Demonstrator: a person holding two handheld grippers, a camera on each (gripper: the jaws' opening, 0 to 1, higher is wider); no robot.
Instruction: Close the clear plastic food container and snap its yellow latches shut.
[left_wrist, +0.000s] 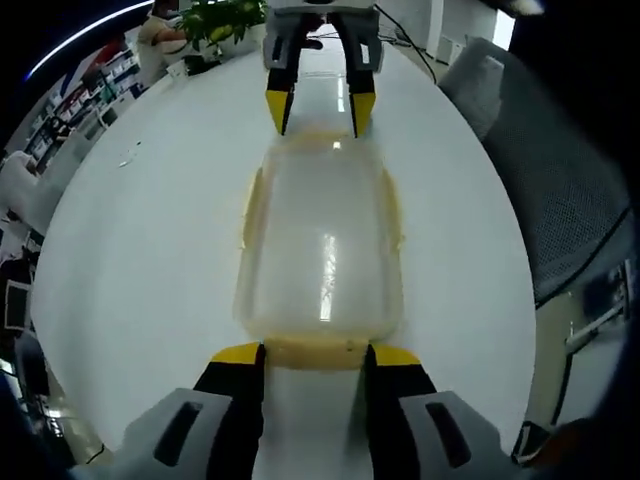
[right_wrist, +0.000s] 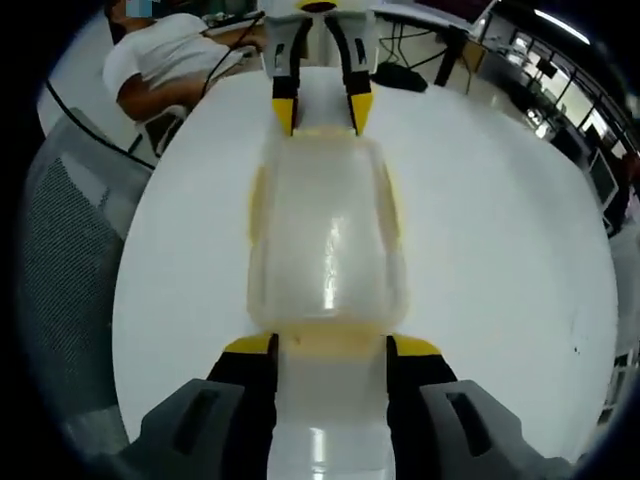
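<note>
Clear plastic food container (left_wrist: 322, 245) lies lid-down on the round white surface (left_wrist: 140, 260); left hand-held gripper (left_wrist: 317, 354), jaws apart, brackets its six-o'clock yellow latch (left_wrist: 318, 351); right hand-held gripper (left_wrist: 320, 112), also apart, apparently straddles the twelve-o'clock end.

Left gripper (left_wrist: 315, 352), right gripper (right_wrist: 331, 345): black jaws, yellow tips, grey housings

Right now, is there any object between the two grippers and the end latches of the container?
Nothing visible does. The left gripper sits at one end latch of the clear container, the latch between its jaws. The right gripper sits at the opposite end the same way. The white table around it is bare.
</note>
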